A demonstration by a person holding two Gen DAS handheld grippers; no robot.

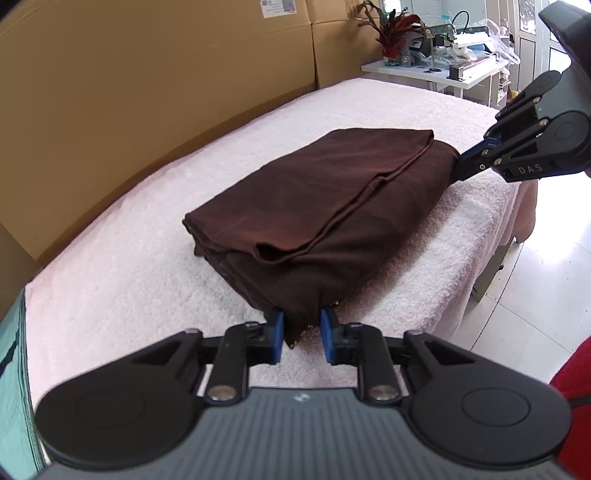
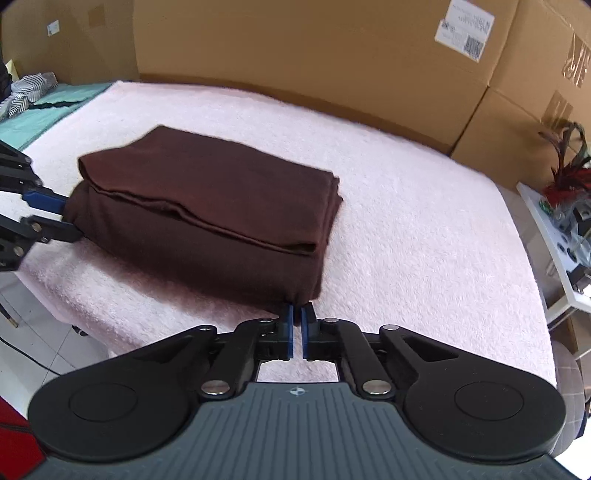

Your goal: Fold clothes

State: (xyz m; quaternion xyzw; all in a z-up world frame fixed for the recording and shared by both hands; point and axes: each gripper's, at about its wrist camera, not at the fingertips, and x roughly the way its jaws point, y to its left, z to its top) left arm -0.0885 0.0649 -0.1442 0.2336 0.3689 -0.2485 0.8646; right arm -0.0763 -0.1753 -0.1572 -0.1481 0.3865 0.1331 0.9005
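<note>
Brown cloth, folded into a thick rectangular stack, is what I see first from my left wrist camera: the brown garment (image 1: pixel 314 206) lies on a pale pink fleecy cover (image 1: pixel 122 280) spread over the table, with a top flap folded back across it. My left gripper (image 1: pixel 302 334) has a low corner of that garment hanging between its blue pads (image 1: pixel 277 336); the pads sit a little apart with fabric between them, so I read it as pinching the corner, though the contact on the right-hand pad is hard to judge from here. Across the stack, my right gripper (image 1: pixel 466 162) reaches in from the upper right and meets the far corner of the cloth. Big cardboard boxes (image 1: pixel 155 85) stand along the back edge of the cover, and a white side table (image 1: pixel 436 72) with a red-leaved plant (image 1: pixel 395 31) sits beyond. From my right wrist camera, the same garment (image 2: pixel 207 206) lies near the front edge of the cover (image 2: pixel 424 236), and the right gripper (image 2: pixel 296 314) is nearly closed, its pads nipping the nearest bottom corner. At the left edge, the left gripper (image 2: pixel 62 218) grips the opposite corner, the cloth drawn taut toward it.
</note>
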